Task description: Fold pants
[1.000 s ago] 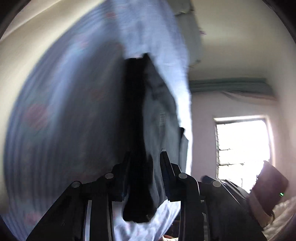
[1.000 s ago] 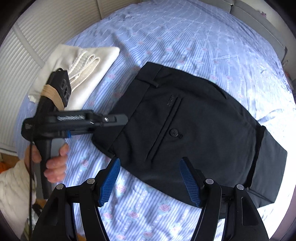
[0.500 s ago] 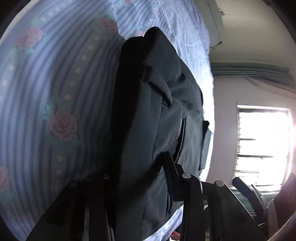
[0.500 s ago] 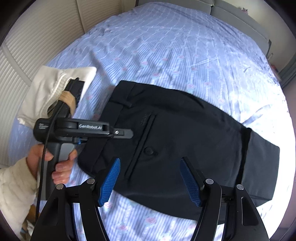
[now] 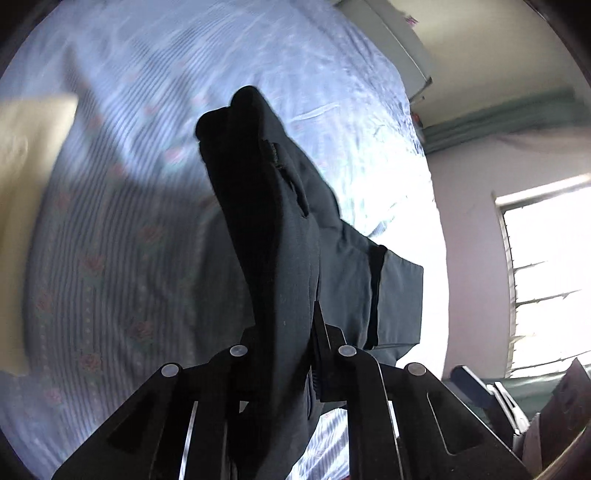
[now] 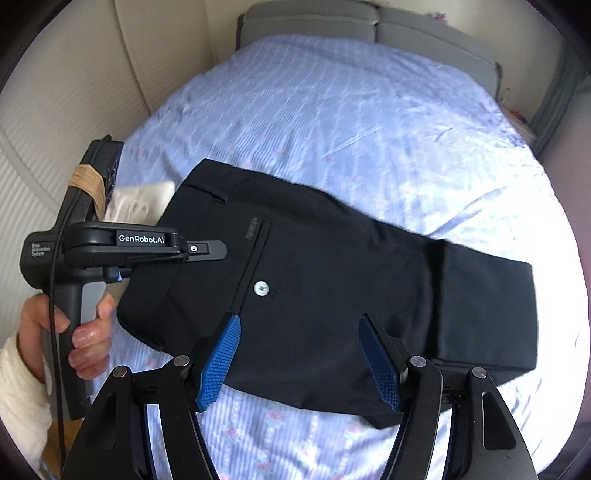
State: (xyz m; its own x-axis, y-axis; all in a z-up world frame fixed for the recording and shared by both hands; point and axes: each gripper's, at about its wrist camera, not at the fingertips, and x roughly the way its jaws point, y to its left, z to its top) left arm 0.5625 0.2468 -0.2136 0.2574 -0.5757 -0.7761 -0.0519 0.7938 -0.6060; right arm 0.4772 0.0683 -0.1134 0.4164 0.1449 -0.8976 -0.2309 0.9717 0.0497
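Black folded pants lie across the blue striped bed, waist end at the left, back pocket button facing up. My left gripper, held by a person's hand, reaches over the waist end. In the left wrist view a thick fold of the pants runs between the jaws of the left gripper, which are closing on the cloth and pinch it. My right gripper hangs open above the near edge of the pants, with nothing between its blue pads.
A folded white garment lies at the left beside the pants' waist. The bedsheet stretches back to a grey headboard. A pale panelled wall stands at the left. A bright window is at the right.
The left gripper has risen with the waist fold, and its jaws have narrowed on the cloth. The right gripper has pulled up and back, so more of the bed and the headboard show.
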